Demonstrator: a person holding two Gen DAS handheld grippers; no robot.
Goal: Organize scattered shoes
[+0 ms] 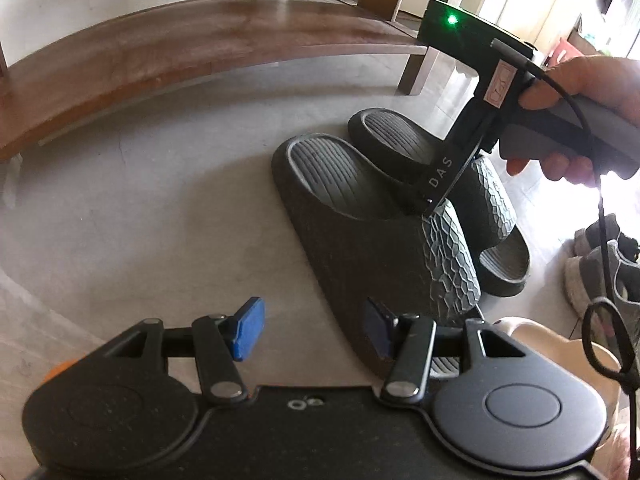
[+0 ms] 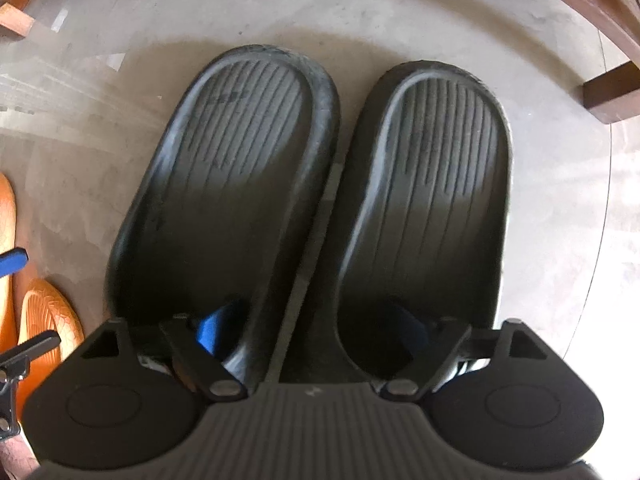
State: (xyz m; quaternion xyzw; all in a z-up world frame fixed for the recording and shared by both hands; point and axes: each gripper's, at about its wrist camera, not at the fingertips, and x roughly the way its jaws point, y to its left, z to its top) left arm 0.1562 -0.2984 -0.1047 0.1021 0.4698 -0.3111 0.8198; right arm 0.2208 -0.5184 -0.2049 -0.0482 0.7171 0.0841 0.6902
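Left wrist view: a pair of dark slides (image 1: 384,216) is seen right of centre on the grey floor (image 1: 140,220), side by side and touching, heels toward the wooden bench (image 1: 160,60) that arcs across the upper left. The left gripper (image 1: 316,332) sits at the bottom edge, its blue pads parted to a middling gap with nothing between them; the right-hand pad lies just beside the nearer slide's toe end, and contact cannot be confirmed. The right gripper (image 1: 436,196), held in a hand (image 1: 576,116) at the upper right, is pointed down over the straps of the pair. Grey sneakers (image 1: 600,272) are noted at the right edge. Right wrist view: both slides fill the frame, footbeds ribbed and facing up, a narrow seam between their inner walls. The right gripper (image 2: 316,332) is spread wide; one blue pad (image 2: 214,330) is lowered into the left footbed and the other into the right, so the two inner walls stand between them, unpinched as far as the dark lower frame allows. Orange slippers (image 2: 40,320) are seen at the lower left. Handling, as judged: moulded foam, light, springy rather than stiff, matte and not very slippery. The adjoining inner walls near the straps look the best hold, since one squeeze could carry both; a loose squeeze may let one slip out.
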